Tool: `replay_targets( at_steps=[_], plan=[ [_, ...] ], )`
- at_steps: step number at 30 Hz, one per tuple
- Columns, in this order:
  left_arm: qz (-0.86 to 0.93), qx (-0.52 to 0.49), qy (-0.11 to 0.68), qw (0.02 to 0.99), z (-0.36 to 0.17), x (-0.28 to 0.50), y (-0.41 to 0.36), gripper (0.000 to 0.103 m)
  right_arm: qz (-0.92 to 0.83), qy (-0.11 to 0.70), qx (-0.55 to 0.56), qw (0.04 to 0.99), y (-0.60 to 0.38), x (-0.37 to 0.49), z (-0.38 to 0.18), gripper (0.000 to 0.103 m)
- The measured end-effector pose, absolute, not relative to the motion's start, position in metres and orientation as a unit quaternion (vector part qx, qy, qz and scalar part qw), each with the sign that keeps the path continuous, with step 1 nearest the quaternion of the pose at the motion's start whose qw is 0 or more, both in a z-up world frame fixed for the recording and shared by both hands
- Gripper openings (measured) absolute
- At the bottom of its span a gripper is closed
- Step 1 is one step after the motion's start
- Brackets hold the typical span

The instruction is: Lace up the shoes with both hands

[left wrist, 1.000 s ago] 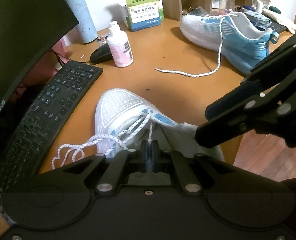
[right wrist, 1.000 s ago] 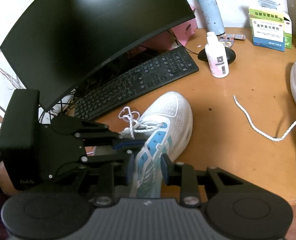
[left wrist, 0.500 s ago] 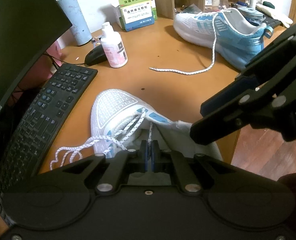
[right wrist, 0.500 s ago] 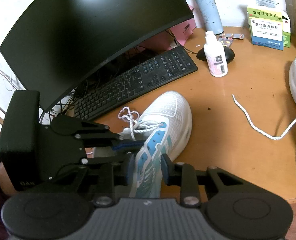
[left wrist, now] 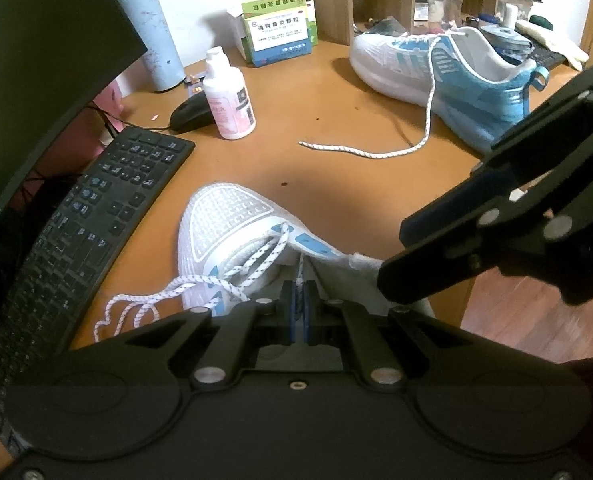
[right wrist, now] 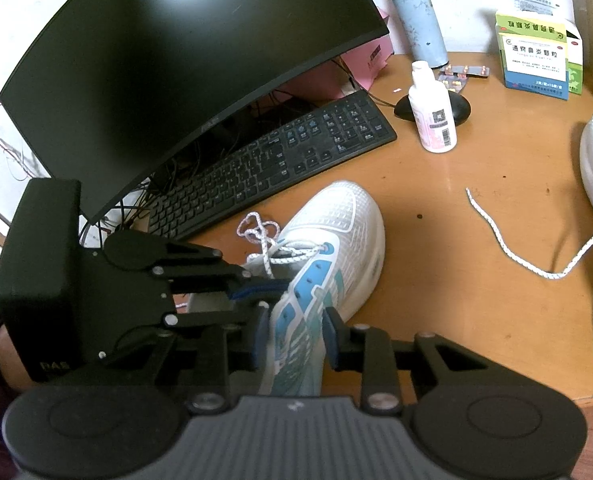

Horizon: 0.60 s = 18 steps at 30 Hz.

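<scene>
Near white-and-blue sneaker [right wrist: 328, 264] lying on the orange desk [right wrist: 456, 216], toe toward the black keyboard [right wrist: 280, 160], heel end at the desk's front edge. Left gripper [left wrist: 298, 304] pinched shut on a strand of the white speckled shoelace [left wrist: 256, 260], right over the sneaker's tongue; strand running straight up from the closed pads to the eyelets. Rest of that shoelace looped loosely on the desk beside the sneaker, keyboard side. Right gripper [right wrist: 296, 336] straddling the sneaker's blue-striped side panel near the heel, jaws partly apart, one pad on each side of the upper; actual pressing on the fabric not clear from either view. Left gripper just beside the right one, slightly ahead and above the lacing.

Second sneaker [left wrist: 444, 68] well apart at the far right of the desk, its own lace [left wrist: 376, 152] trailing loose across the wood. Curved monitor [right wrist: 184, 64] behind the keyboard; white bottle [right wrist: 432, 112] standing in front of a black mouse [right wrist: 458, 108]; pale blue flask [right wrist: 414, 12] and medicine box [right wrist: 536, 64] toward the back.
</scene>
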State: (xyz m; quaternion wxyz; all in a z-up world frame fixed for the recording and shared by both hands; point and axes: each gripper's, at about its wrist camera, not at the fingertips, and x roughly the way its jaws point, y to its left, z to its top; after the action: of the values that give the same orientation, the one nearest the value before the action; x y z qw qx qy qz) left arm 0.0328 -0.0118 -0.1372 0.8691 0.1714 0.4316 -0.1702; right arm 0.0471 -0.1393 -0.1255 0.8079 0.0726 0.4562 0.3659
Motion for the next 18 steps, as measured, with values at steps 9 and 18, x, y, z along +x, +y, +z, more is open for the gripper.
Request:
replay_targets(
  at_steps=[9, 18],
  plan=[
    [-0.174, 0.155, 0.405, 0.884, -0.134, 0.033, -0.009, 0.001, 0.371, 0.440, 0.089, 0.813, -0.143, 0.047, -0.119, 0.031],
    [-0.204, 0.167, 0.385, 0.885, -0.135, 0.032, -0.010, 0.001, 0.336, 0.456, 0.149, 0.810, -0.147, 0.064, -0.129, 0.030]
  ],
)
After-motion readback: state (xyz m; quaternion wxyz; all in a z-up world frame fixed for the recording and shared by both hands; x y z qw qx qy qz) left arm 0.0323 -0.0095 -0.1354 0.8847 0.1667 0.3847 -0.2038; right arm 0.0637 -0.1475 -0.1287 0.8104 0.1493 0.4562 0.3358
